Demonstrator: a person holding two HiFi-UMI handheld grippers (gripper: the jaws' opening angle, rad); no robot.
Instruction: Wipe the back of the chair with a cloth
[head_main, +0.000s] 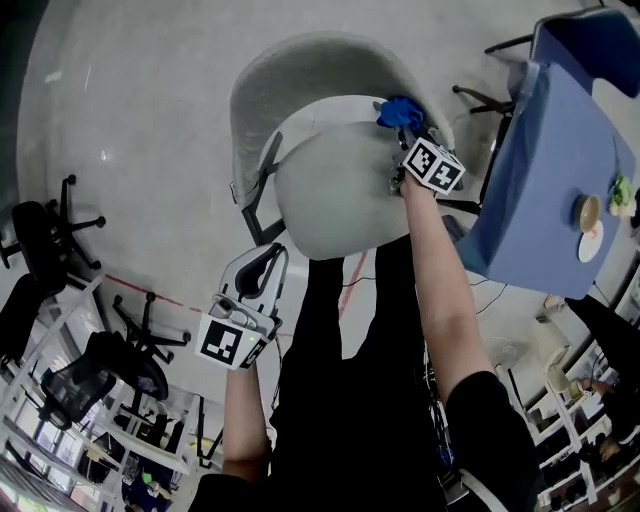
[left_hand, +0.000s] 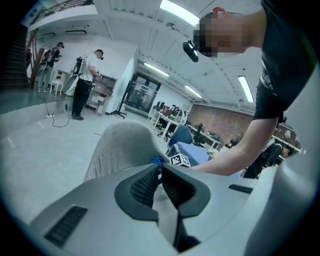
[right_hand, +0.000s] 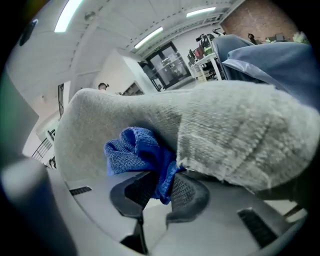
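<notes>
The grey fabric-covered shell chair (head_main: 330, 190) fills the upper centre of the head view, its curved backrest (head_main: 300, 65) arching above the seat. It stands on a pale polished floor (head_main: 130, 120), with a table draped in blue fabric (head_main: 545, 190) at the right edge of that frame.

The right gripper (head_main: 405, 135) reaches to the upper right part of the backrest's rim. In the right gripper view its jaws are clenched on a crumpled blue woven cloth (right_hand: 135, 150), which bunches up at the centre left of that frame and presses against the knitted grey surface of the backrest (right_hand: 225, 130). In the head view the cloth (head_main: 400, 112) sits right on the rim, touching it.

The left gripper (head_main: 268, 258) hangs at the lower left of the head view, well apart from the chair. In its own view the jaws are pressed together with nothing between them.

Judging from this, the cloth is in hand and in contact, so wiping looks under way at one edge. No mark shows which fabric is already wiped; the broad sweep of the backrest towards the upper left probably remains to be covered
</notes>
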